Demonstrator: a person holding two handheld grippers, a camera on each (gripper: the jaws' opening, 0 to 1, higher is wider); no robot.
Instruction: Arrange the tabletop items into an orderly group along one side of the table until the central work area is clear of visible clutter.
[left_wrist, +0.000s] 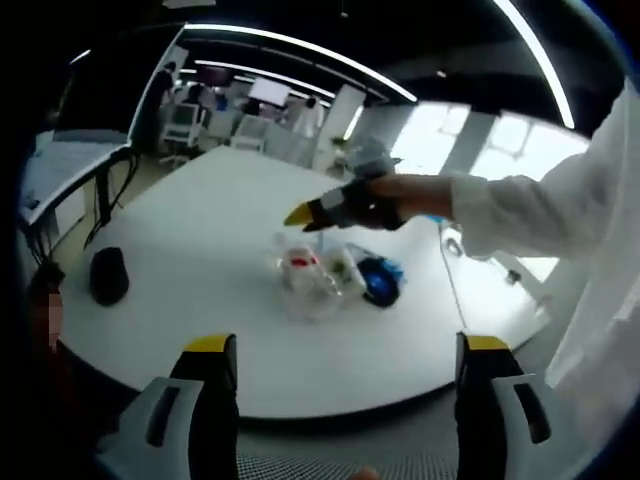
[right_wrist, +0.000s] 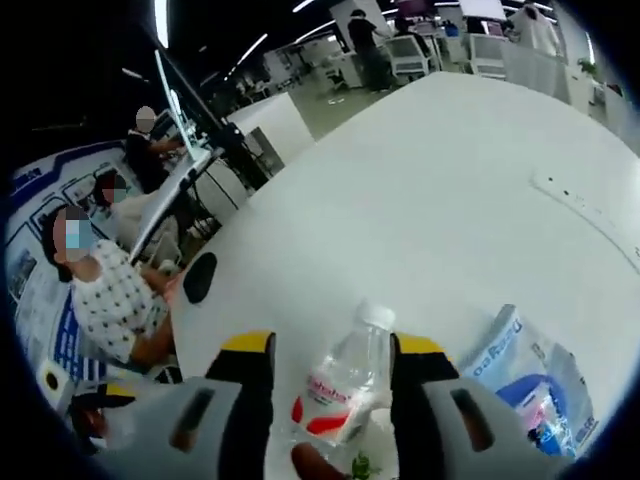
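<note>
A clear water bottle with a red label sits in a small cluster near the middle of the white table, beside a clear plastic packet and a blue item. My left gripper hangs open off the table's near edge, well short of the cluster. A hand brings my right gripper in from the right, just above the cluster. In the right gripper view the bottle shows between the jaws of my right gripper, which stand apart with a gap on the left side. A blue-and-white packet lies to its right.
A black rounded object lies alone near the table's left edge. A white strip with a cable rests on the table's far side. Seated people are beside the table, with desks and chairs beyond. A white sleeve crosses on the right.
</note>
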